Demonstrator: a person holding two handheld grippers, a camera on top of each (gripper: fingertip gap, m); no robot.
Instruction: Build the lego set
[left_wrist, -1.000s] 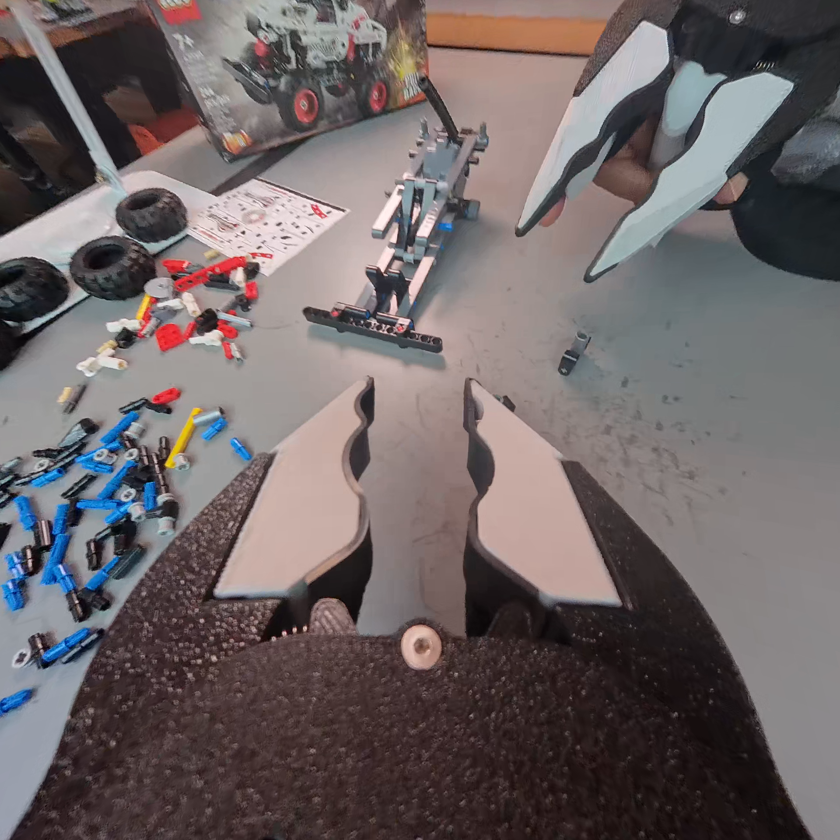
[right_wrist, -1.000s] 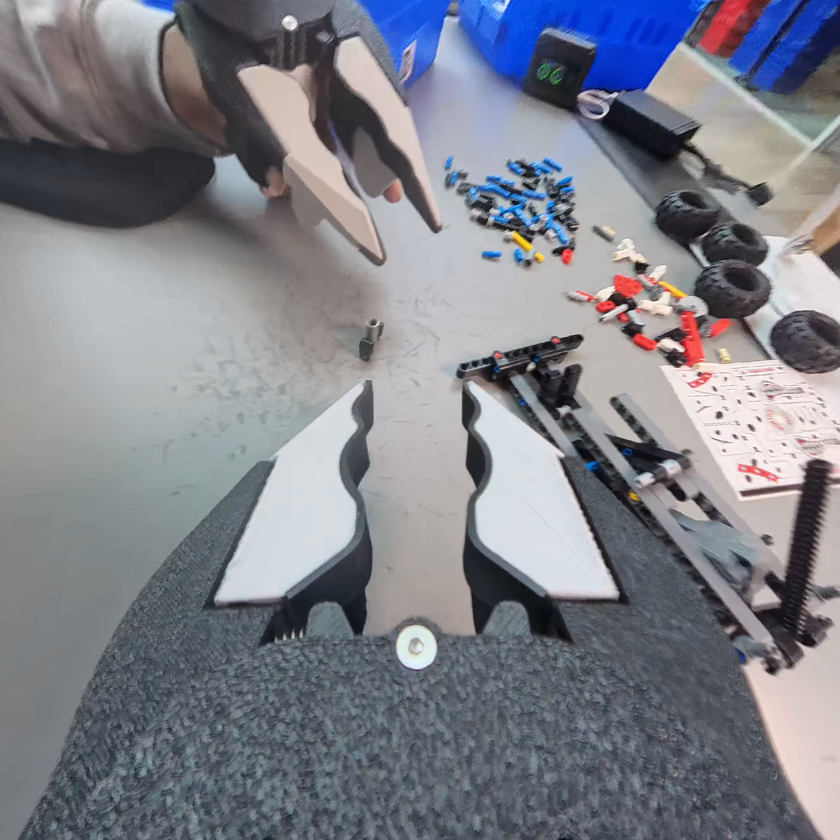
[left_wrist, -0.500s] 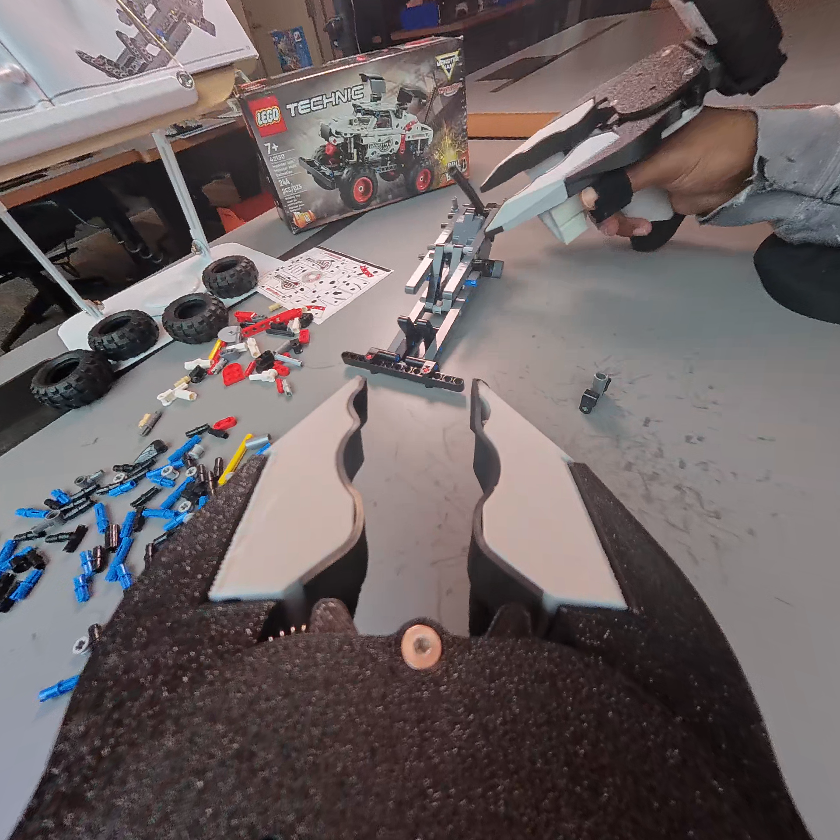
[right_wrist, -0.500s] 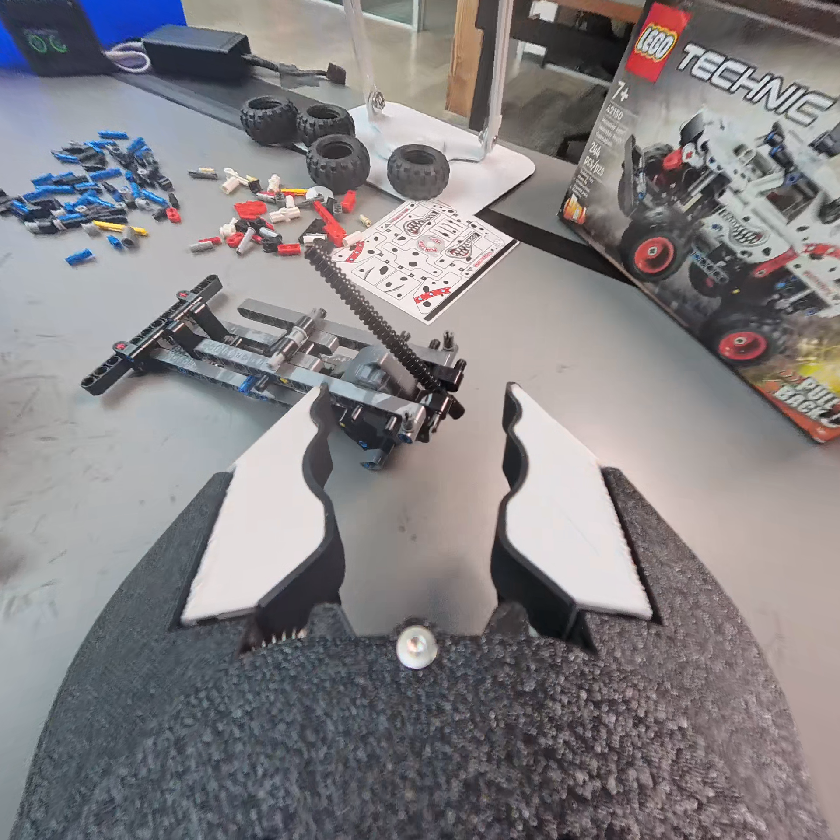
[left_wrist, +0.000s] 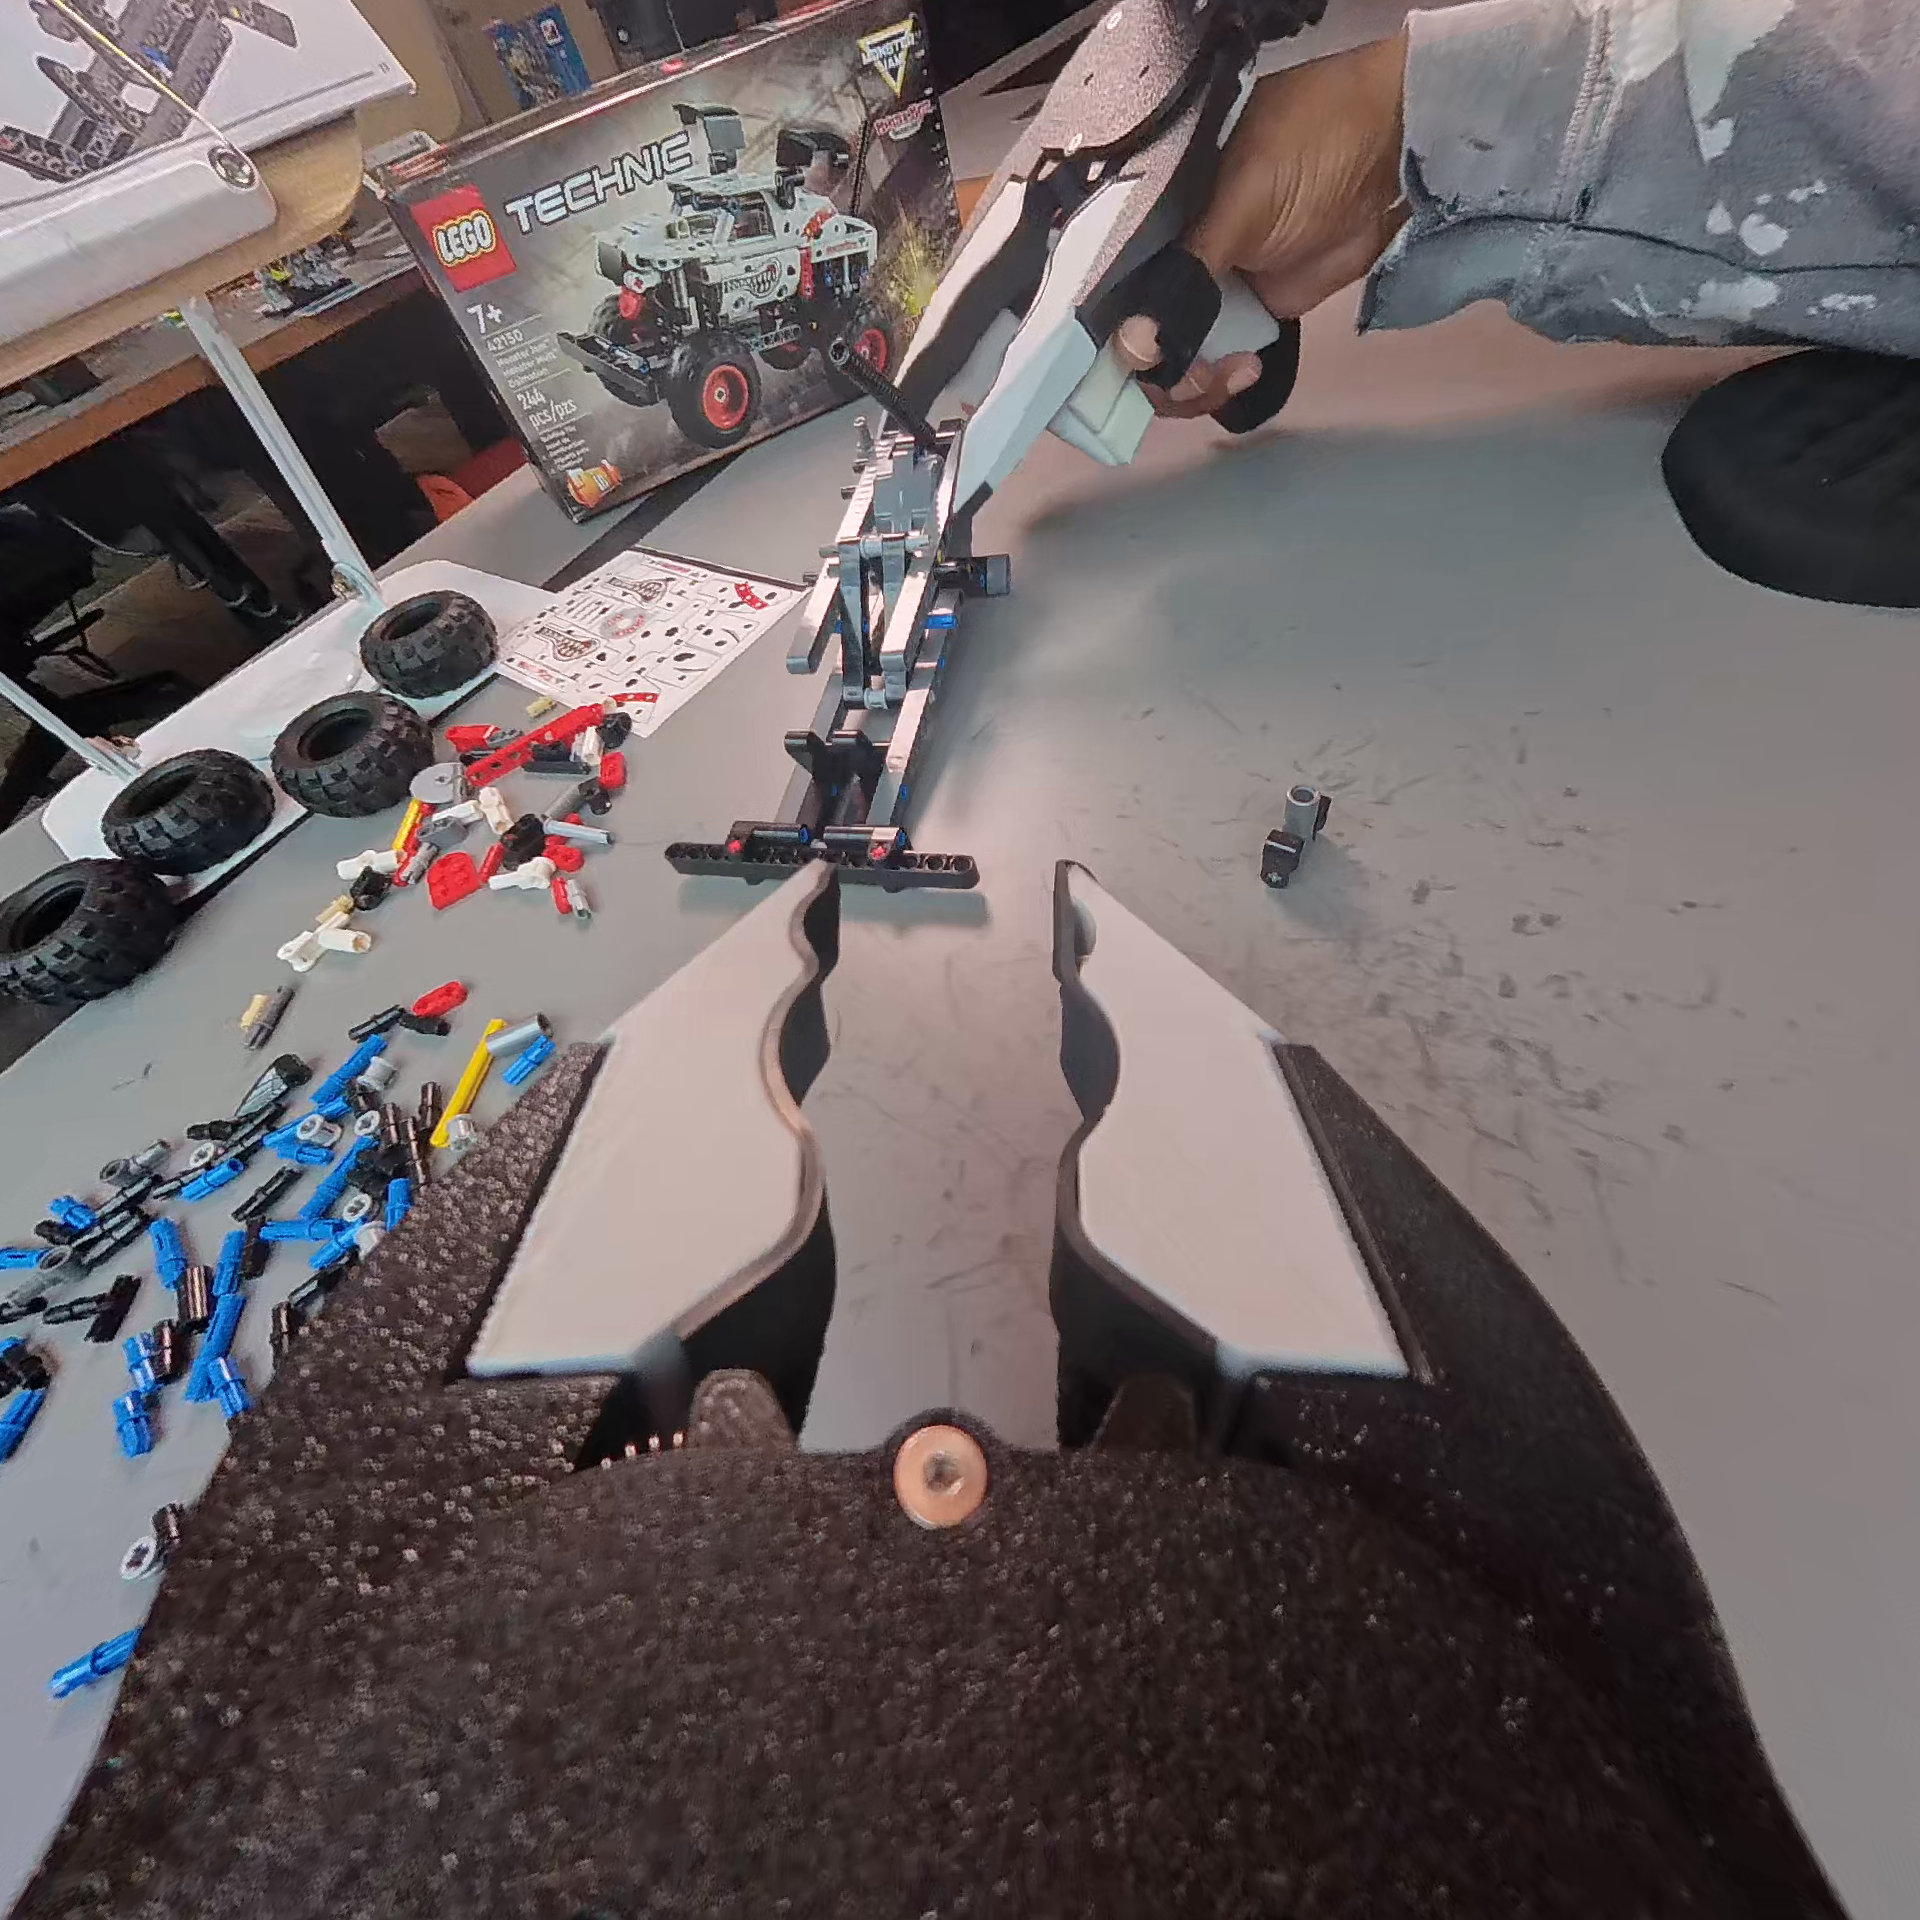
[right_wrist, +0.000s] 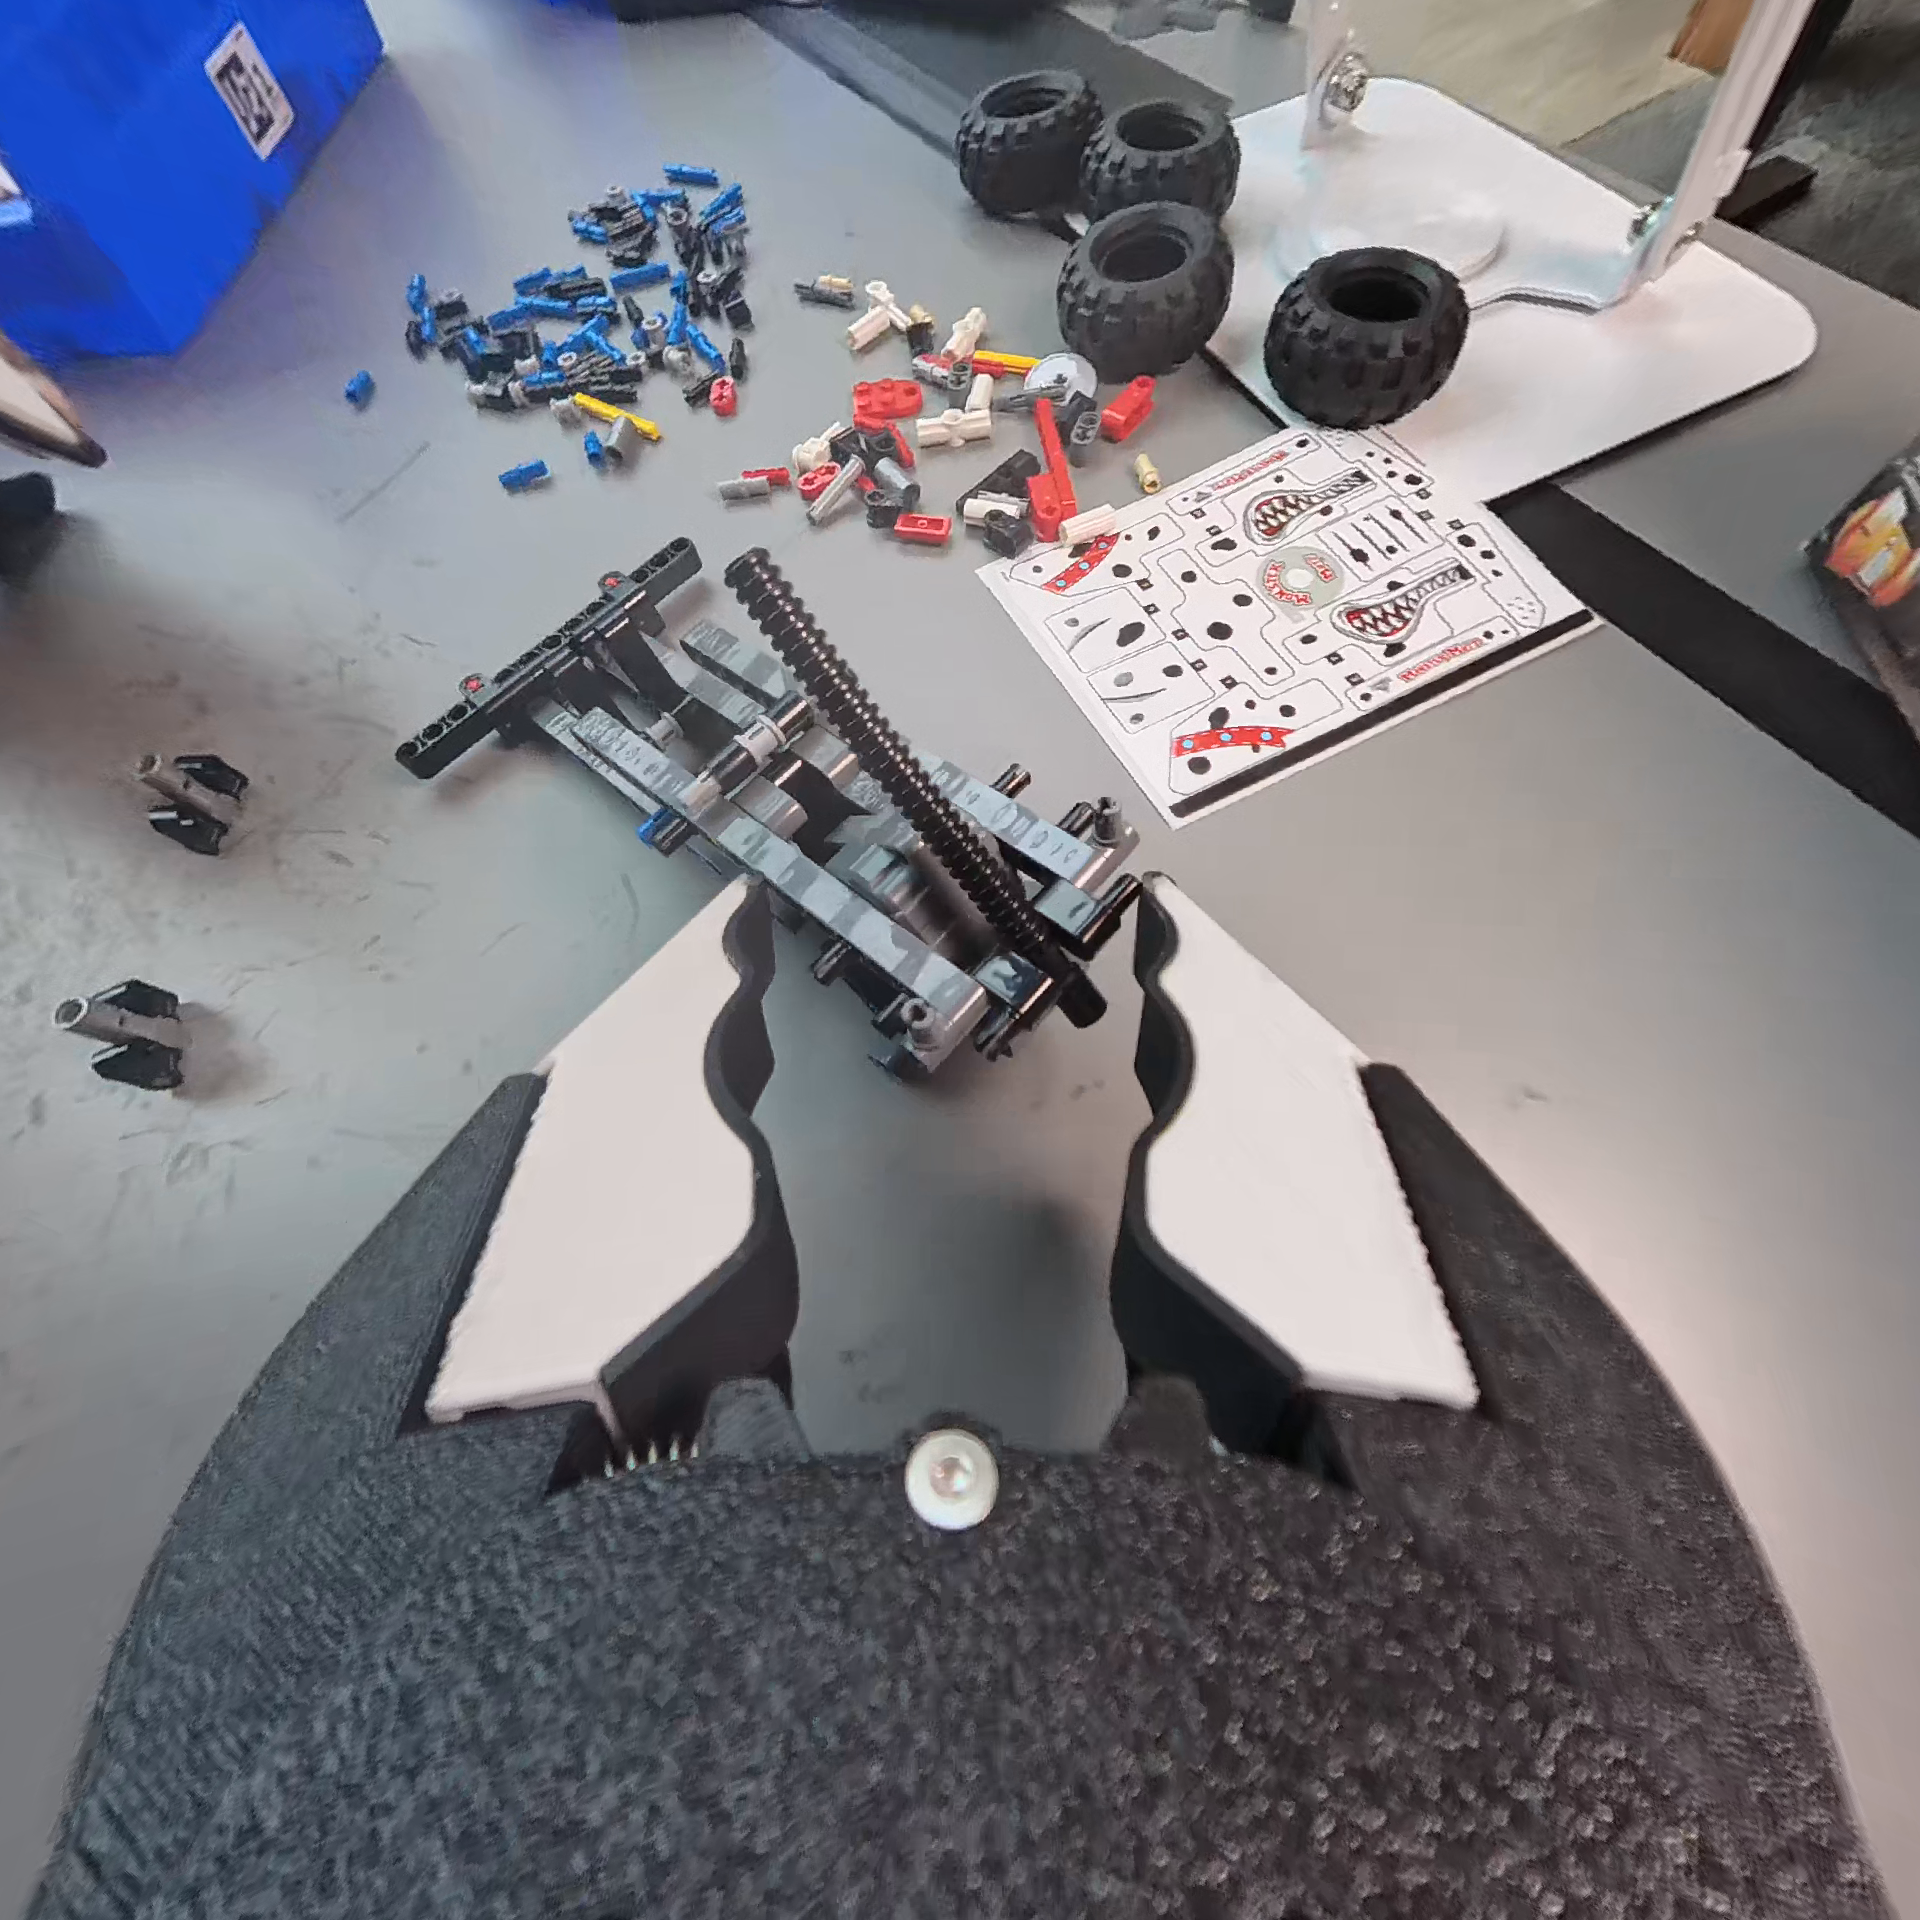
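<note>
Right wrist view is showing the grey table (right_wrist: 1455, 1039) carrying the half-built chassis (right_wrist: 769, 790), whose long axis is running from about 11 o'clock, at its black cross beam (right_wrist: 540, 665), down toward 5 o'clock, where its near end is lying between the tips of the right gripper (right_wrist: 945, 894). That gripper's fingers are standing wide apart and are gripping nothing, though they are bracketing the end that carries the black ribbed rod (right_wrist: 894, 758). Left wrist view is showing the left gripper (left_wrist: 945, 878) with its fingers also parted and empty, sitting just short of the cross beam at 12 o'clock, so each gripper is facing one end of the frame. I judge the right one nearer to a grasp, since the frame's end is already inside its opening. Four tyres (right_wrist: 1143, 270) are lying at 1 o'clock, loose pins (right_wrist: 592, 301) at 11 o'clock, and two small connectors (right_wrist: 125, 1029) at 9 o'clock
</note>
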